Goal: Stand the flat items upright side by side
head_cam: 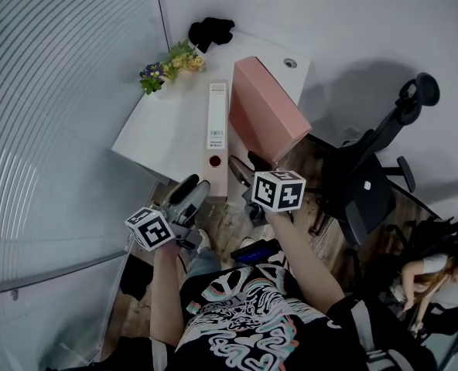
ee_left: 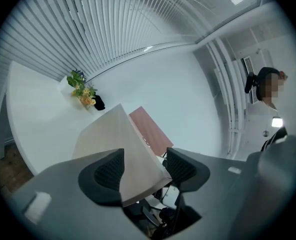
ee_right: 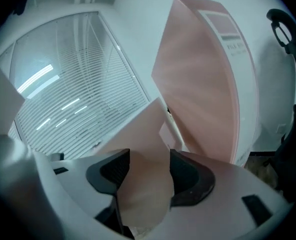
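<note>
A binder with a white spine [head_cam: 217, 130] and pink covers stands on its edge on the white table [head_cam: 155, 134], its near end hanging over the table's front edge. My left gripper [head_cam: 193, 189] is shut on the near corner of its left cover [ee_left: 123, 149], which sits between both pads. My right gripper [head_cam: 244, 173] is shut on its right cover [ee_right: 145, 149]. A second, all-pink binder [head_cam: 266, 107] stands just to the right, leaning; it also shows in the right gripper view [ee_right: 203, 79].
A pot of flowers [head_cam: 169, 66] and a black object [head_cam: 211, 31] sit at the table's far end. A black office chair [head_cam: 372, 180] stands right of the table. Slatted blinds [head_cam: 51, 91] run along the left. A person [head_cam: 438, 273] sits at the lower right.
</note>
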The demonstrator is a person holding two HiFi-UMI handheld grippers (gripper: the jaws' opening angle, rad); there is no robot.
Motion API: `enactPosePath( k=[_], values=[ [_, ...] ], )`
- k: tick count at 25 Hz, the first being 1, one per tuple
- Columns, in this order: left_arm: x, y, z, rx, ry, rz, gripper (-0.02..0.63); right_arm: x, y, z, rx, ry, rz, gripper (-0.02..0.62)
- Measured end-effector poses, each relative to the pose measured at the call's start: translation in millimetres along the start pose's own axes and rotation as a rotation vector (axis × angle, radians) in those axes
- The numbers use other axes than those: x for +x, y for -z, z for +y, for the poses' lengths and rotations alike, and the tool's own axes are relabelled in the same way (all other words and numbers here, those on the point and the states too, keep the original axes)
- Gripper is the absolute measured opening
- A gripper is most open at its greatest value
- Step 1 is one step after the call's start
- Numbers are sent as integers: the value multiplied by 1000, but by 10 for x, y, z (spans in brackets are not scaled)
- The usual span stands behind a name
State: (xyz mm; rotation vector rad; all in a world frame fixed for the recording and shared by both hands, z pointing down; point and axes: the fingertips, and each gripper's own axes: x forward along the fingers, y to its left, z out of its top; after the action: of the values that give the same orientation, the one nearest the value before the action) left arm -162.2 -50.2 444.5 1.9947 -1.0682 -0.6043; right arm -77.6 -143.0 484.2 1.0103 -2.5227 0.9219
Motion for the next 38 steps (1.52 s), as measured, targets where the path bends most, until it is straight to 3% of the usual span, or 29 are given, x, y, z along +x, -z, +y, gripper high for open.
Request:
enactPosePath(
  k=[8, 13, 22, 38],
  values=[
    [-28, -96, 171, -65, 41, 6, 230, 35, -433, 272, 19, -62, -32, 249],
    [-4, -6, 249, -58, 53, 85, 213, 92, -516, 363, 14, -67, -8, 268],
    [80, 223, 356, -17, 109, 263, 198, 416, -709, 407, -107, 6, 78, 298],
    [231, 403, 231, -23, 275, 443, 156, 775, -783, 362, -229, 140, 319, 322]
  ],
)
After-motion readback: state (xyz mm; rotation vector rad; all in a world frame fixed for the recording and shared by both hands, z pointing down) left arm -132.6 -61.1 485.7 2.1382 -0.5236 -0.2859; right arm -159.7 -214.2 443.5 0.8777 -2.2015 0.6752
